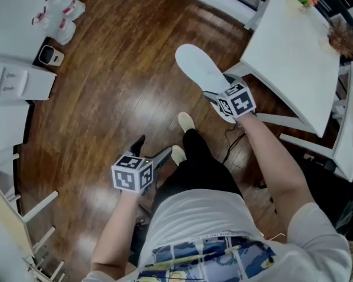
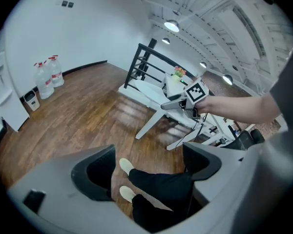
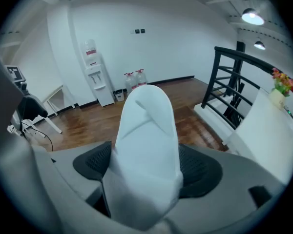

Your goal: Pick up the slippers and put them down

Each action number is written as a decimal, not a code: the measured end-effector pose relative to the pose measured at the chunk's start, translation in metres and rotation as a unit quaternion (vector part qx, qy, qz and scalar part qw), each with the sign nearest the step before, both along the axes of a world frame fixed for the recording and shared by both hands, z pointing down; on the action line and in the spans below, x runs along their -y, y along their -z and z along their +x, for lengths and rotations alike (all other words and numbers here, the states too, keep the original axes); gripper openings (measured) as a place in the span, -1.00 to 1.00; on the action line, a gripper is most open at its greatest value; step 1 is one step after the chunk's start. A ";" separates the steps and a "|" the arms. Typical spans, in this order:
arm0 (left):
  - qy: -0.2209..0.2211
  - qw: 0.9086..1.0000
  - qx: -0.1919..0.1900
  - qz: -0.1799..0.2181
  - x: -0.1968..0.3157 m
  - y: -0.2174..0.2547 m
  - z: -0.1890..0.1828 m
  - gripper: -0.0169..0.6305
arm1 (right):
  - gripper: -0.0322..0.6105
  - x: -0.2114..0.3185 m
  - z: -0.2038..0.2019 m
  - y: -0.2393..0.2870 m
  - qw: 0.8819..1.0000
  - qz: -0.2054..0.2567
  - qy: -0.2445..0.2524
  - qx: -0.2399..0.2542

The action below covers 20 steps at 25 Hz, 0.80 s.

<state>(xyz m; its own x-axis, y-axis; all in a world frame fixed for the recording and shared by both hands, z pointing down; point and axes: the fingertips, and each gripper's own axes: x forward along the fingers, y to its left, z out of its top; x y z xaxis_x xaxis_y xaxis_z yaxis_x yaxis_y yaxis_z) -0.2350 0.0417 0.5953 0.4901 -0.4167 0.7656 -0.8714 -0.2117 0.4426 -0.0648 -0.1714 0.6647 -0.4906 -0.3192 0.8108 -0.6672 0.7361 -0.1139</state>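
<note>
Step in hand: looks to me like the carry part. The flat white fabric slipper (image 1: pixel 199 68) is off the ground and hasn't been put down yet.
Where the slipper is: up in the air over the glossy brown wooden floor (image 1: pixel 115 87), toe pointing away from the person, close to the corner of the white worktop (image 1: pixel 288 54). I only see one slipper in any view.
Right hand-held gripper (image 1: pixel 219 97): clenched on the near end of the slipper. From its own camera the slipper (image 3: pixel 146 126) fills the gap between the two dark pads.
Left hand-held gripper (image 1: pixel 153 151): released and carrying nothing. Its own view shows only the person's dark trousers and pale shoes (image 2: pixel 124 165) through the gap.
How to do it well: I'd bring it low over a bare bit of floor, away from the worktop legs and the cable on the floor by them. Level the slipper out first and only let go once it's resting flat, otherwise it'll probably flop over.
Arm pose: right forearm is stretched forward with the gripper angled down. The left arm is tucked nearer the body, also tilted down, beside the person's feet.
</note>
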 end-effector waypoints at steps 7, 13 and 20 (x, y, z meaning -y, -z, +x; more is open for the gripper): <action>0.067 0.996 0.000 -0.060 0.044 -0.111 -0.020 0.39 | 0.48 0.066 -0.058 -0.192 0.999 -0.049 0.002 -0.017; 0.101 0.990 -0.021 -0.097 0.084 -0.263 -0.015 0.39 | 0.48 0.112 -0.086 -0.397 0.995 -0.095 0.003 -0.030; 0.127 0.982 -0.059 -0.130 0.125 -0.439 -0.005 0.39 | 0.48 0.144 -0.117 -0.601 0.991 -0.125 0.018 -0.042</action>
